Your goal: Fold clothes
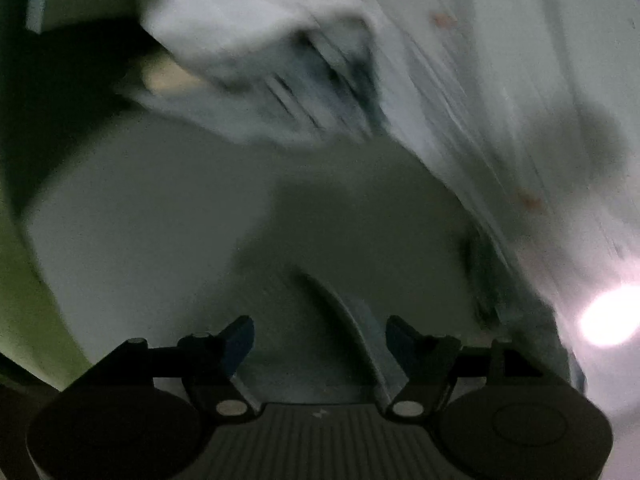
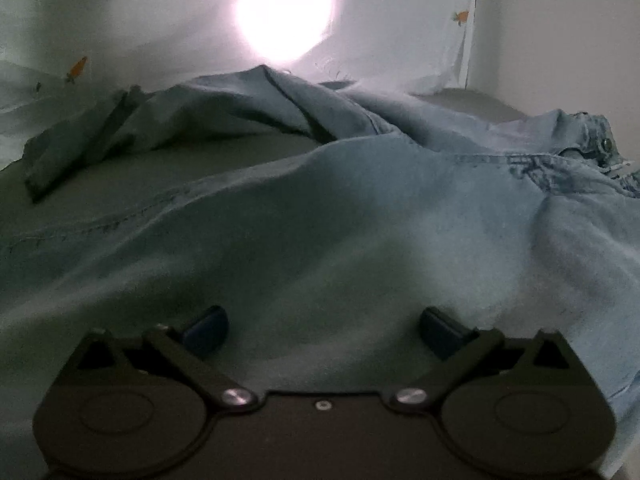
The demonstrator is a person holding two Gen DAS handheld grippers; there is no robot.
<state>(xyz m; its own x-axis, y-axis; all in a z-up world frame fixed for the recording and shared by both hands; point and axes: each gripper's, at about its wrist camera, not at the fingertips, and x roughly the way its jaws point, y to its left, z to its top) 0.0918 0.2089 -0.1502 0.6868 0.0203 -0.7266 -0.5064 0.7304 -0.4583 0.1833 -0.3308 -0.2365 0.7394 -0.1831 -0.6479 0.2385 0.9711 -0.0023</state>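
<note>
The right gripper [image 2: 322,326] hangs low over a pale blue denim garment [image 2: 340,220], its jaws spread wide with nothing pinched between them; the cloth lies just under and ahead of the blue pads [image 2: 208,326]. Beyond the gripper the denim rises into a rumpled ridge, and its buttoned waistband [image 2: 600,140] lies off to the far right, so this looks like jeans lying unfolded. The spread jaws so close above flat fabric suggest the hand is poised to take a fresh hold for a fold, though I cannot tell which edge it aims at.

The left gripper [image 1: 320,340] is also released, nothing between its pads. Its view is heavily blurred: a curved seam-like edge [image 1: 352,320] runs up between the jaws, and smeared pale fabric [image 1: 260,80] lies further ahead. A white sheet printed with small orange carrots [image 2: 76,68] covers the surface behind the denim, with a bright glare patch [image 2: 284,12] on it.
</note>
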